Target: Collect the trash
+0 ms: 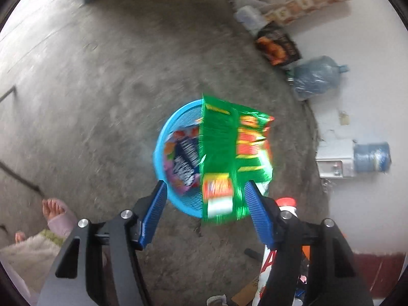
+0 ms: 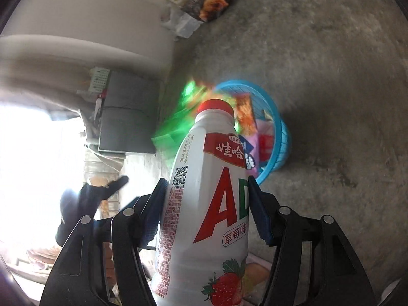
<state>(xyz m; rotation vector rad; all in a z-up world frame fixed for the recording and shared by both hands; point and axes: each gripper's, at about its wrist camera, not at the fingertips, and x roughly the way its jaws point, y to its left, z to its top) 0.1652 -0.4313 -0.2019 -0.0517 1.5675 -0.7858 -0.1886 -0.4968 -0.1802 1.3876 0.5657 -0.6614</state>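
Note:
A blue plastic basket stands on the concrete floor with several snack wrappers in it. My left gripper hangs above it, open. A blurred green snack packet is in the air between and ahead of the blue fingers, over the basket's right half; the left pad stands clear of it. My right gripper is shut on a white strawberry drink bottle with a red cap, held upright just short of the basket. The green packet shows there as a smear beside the cap. The bottle also peeks in behind my left gripper's right finger.
Along the wall lie a black snack bag, two blue water jugs and a white box. A person's bare foot is at lower left. A dark cabinet stands by the wall.

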